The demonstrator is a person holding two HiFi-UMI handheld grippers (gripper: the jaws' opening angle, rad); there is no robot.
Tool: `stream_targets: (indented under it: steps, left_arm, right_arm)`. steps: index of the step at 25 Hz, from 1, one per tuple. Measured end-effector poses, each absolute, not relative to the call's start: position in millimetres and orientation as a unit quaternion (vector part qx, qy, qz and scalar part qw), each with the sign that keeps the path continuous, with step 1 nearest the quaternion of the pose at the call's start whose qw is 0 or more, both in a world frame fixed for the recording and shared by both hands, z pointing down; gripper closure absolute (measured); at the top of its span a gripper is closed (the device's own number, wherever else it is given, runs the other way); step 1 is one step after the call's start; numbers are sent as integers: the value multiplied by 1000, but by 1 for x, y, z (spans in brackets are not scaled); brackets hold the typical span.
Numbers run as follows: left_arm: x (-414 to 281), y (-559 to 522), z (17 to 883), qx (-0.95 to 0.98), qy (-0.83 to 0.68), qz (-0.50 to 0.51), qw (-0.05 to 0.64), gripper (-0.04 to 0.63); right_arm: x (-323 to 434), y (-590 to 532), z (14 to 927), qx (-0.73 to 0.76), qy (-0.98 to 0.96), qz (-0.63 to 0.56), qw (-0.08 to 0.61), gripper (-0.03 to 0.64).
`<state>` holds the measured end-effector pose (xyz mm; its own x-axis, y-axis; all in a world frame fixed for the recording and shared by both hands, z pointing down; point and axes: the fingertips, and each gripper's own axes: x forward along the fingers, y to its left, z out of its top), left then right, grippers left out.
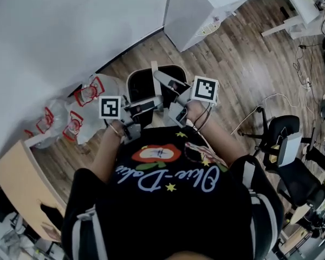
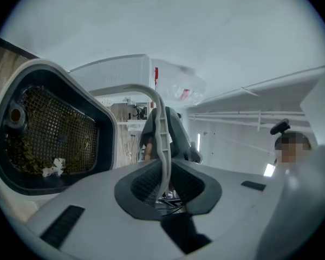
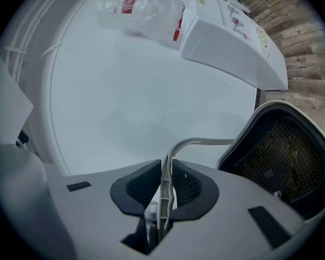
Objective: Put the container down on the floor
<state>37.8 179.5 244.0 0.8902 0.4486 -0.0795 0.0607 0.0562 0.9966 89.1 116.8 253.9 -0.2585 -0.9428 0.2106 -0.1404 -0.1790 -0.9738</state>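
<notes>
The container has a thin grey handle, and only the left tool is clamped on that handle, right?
Not only the left: both are clamped on it. The right gripper view shows the right tool shut on the handle of the container, and the left gripper view shows the left tool shut on it too.

In the head view the container (image 1: 142,83), mid-frame, shows only its upper rim. The left gripper (image 1: 151,104), right gripper (image 1: 163,80) and the person's shirt (image 1: 168,199) cover the rest, so whether it touches the floor (image 1: 249,69) cannot be told. In the left gripper view its handle (image 2: 161,134) vanishes between the pads (image 2: 192,188) at lower centre, and the scraps (image 2: 51,167) in its mesh are too small to name. The right gripper view's lower right edge cuts the container off.
</notes>
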Motion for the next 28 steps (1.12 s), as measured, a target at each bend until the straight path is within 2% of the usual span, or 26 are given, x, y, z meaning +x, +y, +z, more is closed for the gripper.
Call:
stream_targets:
  steps: [14, 28]
  left_arm:
    - [120, 157, 269, 700, 98, 70, 704, 549]
    - [105, 121, 306, 680, 60, 57, 728, 549]
  right_arm:
    - [155, 86, 276, -426, 583, -635, 276, 565]
    - [137, 46, 313, -415, 573, -664, 242, 565]
